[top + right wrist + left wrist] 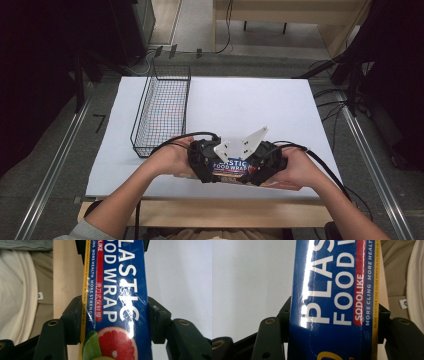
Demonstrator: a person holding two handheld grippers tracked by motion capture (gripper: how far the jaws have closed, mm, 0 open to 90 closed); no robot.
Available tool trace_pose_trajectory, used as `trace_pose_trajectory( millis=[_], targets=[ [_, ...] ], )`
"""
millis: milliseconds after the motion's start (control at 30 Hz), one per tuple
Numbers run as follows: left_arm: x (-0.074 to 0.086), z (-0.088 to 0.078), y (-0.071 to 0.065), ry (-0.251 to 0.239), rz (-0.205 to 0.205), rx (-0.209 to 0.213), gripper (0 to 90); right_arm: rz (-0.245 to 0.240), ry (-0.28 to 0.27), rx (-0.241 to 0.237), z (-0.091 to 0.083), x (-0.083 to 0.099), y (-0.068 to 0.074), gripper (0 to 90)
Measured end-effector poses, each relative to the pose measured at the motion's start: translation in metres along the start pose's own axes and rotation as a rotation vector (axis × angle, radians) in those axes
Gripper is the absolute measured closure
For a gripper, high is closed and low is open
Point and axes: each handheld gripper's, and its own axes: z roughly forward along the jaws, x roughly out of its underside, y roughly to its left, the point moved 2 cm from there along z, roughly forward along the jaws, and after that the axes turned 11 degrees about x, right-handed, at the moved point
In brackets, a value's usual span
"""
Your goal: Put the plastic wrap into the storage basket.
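Note:
A long blue box of plastic food wrap (231, 166) lies crosswise near the table's front edge, held at both ends. My left gripper (201, 161) is shut on its left end and my right gripper (267, 165) on its right end. In the left gripper view the box (334, 302) runs up between the two black jaws, which press its sides. In the right gripper view the same box (117, 302), with a grapefruit picture, sits clamped between the jaws.
A black wire basket (162, 110) stands on the white tabletop (240, 105) at the left, just beyond my left hand. The wooden table edge (210, 210) runs along the front. Cables trail from both grippers.

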Motion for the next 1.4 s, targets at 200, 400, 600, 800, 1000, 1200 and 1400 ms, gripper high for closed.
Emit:
trace_pose_trajectory(
  millis=[200,400,600,800,1000,1200,1400],
  targets=[
    [0.001,0.000,-0.006,-0.016,-0.059,0.003,41.3,-0.020,-0.041,-0.032,0.001,0.004,-0.002,40.2],
    [0.007,0.000,-0.007,-0.065,-0.112,-0.006,41.3,-0.053,-0.083,0.053,-0.009,0.013,-0.004,25.8],
    [0.013,-0.001,-0.008,-0.051,-0.147,-0.038,41.0,0.005,-0.132,0.062,-0.027,0.024,-0.014,23.6],
    [0.019,0.002,-0.008,-0.040,-0.164,-0.042,40.9,0.050,-0.132,0.054,-0.038,0.033,-0.021,22.0],
    [0.024,0.001,-0.006,-0.044,-0.187,-0.044,40.9,0.083,-0.128,0.093,-0.043,0.038,-0.024,21.4],
    [0.031,-0.001,-0.005,-0.041,-0.206,-0.053,40.9,0.112,-0.135,0.113,-0.048,0.045,-0.028,18.5],
    [0.036,-0.006,-0.004,-0.058,-0.212,-0.064,40.8,0.141,-0.160,0.192,-0.054,0.063,-0.041,18.5]
  ],
)
